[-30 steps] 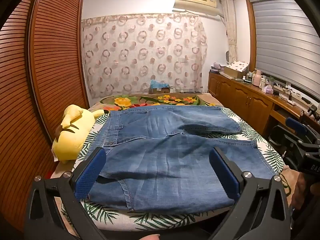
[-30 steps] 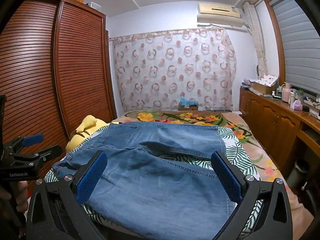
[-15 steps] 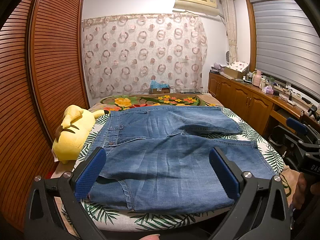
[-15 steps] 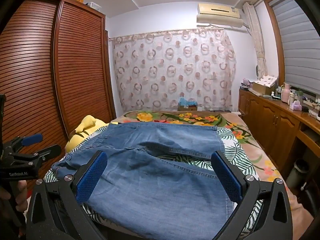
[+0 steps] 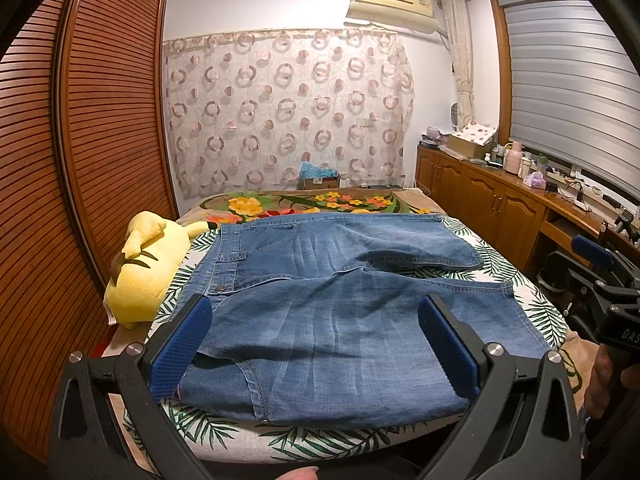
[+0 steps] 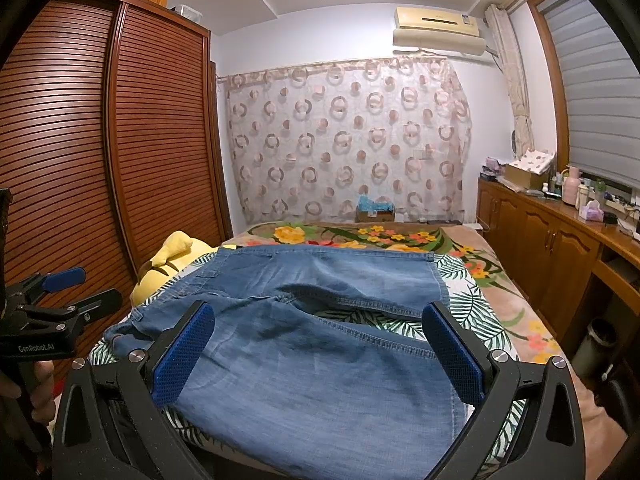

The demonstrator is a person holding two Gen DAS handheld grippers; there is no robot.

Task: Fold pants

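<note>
Nothing moved, jeans (image 5: pixel 332 316) flat on bed (image 5: pixel 532 308), both grippers (image 5: pixel 316 344) (image 6: pixel 318 354) spread, hovering

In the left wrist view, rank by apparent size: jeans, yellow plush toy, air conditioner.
1. jeans, by far the largest.
2. yellow plush toy.
3. air conditioner, though it hangs much farther away, so its rank is unsure.

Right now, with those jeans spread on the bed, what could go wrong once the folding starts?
The jeans reach the near edge of the bed, so a tug might drag them off. The yellow plush toy lies close beside the waistband and could get swept along. Both grippers, left and right, hold nothing; their wide-open jaws might pinch only one denim layer.
</note>
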